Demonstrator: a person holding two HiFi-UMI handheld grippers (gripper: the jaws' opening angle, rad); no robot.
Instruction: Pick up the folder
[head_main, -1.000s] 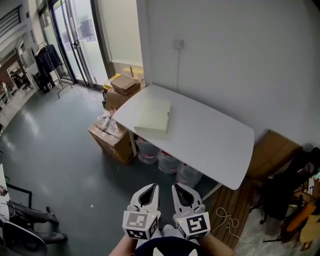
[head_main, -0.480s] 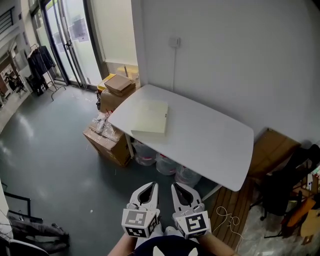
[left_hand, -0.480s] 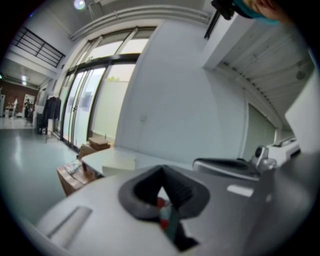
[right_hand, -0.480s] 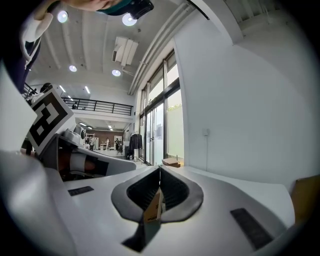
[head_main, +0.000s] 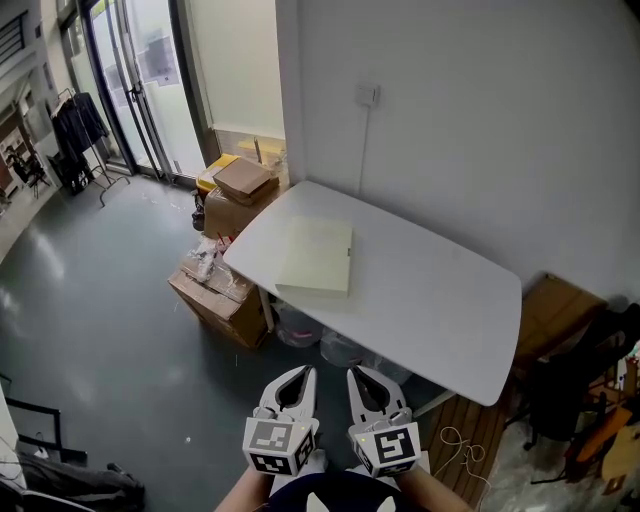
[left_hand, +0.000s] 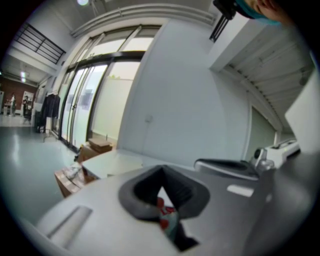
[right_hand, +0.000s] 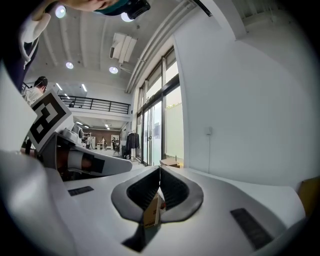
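A pale yellow folder (head_main: 317, 256) lies flat on the left half of a white table (head_main: 440, 300) that stands against the wall. Both grippers hover side by side at the bottom of the head view, well short of the table's near edge. My left gripper (head_main: 303, 374) is shut with nothing in it; in the left gripper view its tips (left_hand: 161, 168) meet and the table (left_hand: 112, 161) shows small beyond them. My right gripper (head_main: 354, 375) is shut and empty too, its tips (right_hand: 160, 168) touching in the right gripper view.
Cardboard boxes (head_main: 222, 298) and plastic-wrapped goods sit on the grey floor left of the table; more boxes (head_main: 240, 182) stand by the glass doors. Water jugs (head_main: 345, 347) are under the table. A brown box (head_main: 545, 315), dark bags and cables crowd the right side.
Both grippers have travelled toward the table together; the table and folder now sit a little lower and further right in the head view. Jaws stayed shut.
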